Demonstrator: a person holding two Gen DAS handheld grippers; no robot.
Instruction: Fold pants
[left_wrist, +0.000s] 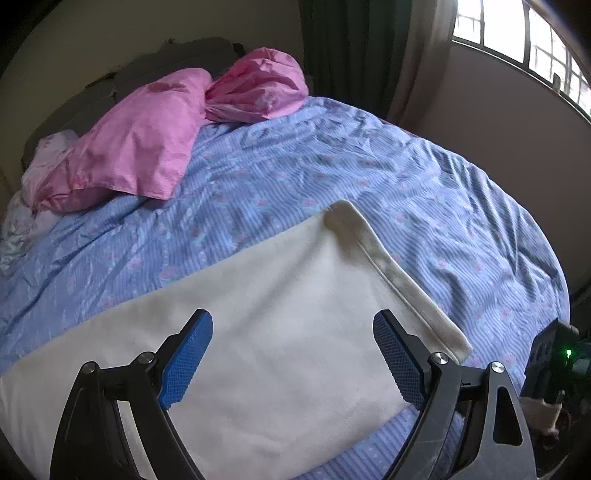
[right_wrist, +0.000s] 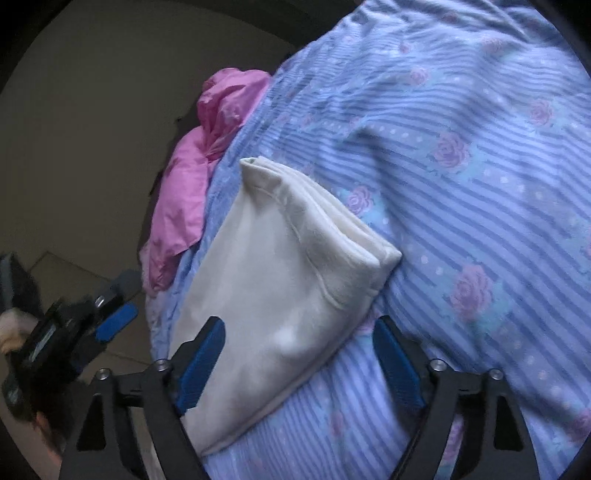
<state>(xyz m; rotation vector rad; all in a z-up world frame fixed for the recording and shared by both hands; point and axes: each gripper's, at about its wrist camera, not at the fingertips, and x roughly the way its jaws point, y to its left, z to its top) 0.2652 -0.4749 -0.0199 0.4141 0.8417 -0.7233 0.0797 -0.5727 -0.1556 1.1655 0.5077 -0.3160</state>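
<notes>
Cream fleece pants (left_wrist: 258, 314) lie flat on the bed, on the blue striped floral bedsheet (left_wrist: 406, 184), near the close edge. They look already doubled: the right wrist view shows several stacked layers at the far end, cream hem bands (right_wrist: 332, 218) piled on each other, so at least one fold seems done. In the left wrist view the banded end (left_wrist: 399, 273) sits to the right and far side, and the body of the cloth runs left and out of view under the gripper.

Left gripper (left_wrist: 291, 354): jaws wide, blue pads either side of the cream cloth, hovering above it, nothing pinched. Right gripper (right_wrist: 299, 365): jaws wide too, with the near corner of the pants between them, left pad (right_wrist: 201, 362) looks just beside or brushing the cloth edge, right pad over bare sheet; no grip that I can see. The other gripper shows low at left in the right wrist view, held in a hand (right_wrist: 11, 332), off the bed edge.

Pink crumpled pillows (left_wrist: 147, 140) far left at the headboard, well apart from the pants. Window (left_wrist: 524, 33) far right.

Judgement: lengthwise fold done, pants laid down and released. Likely left: one or two crosswise folds to shorten the long strip, then smoothing. How long the strip is to the left I cannot tell.
</notes>
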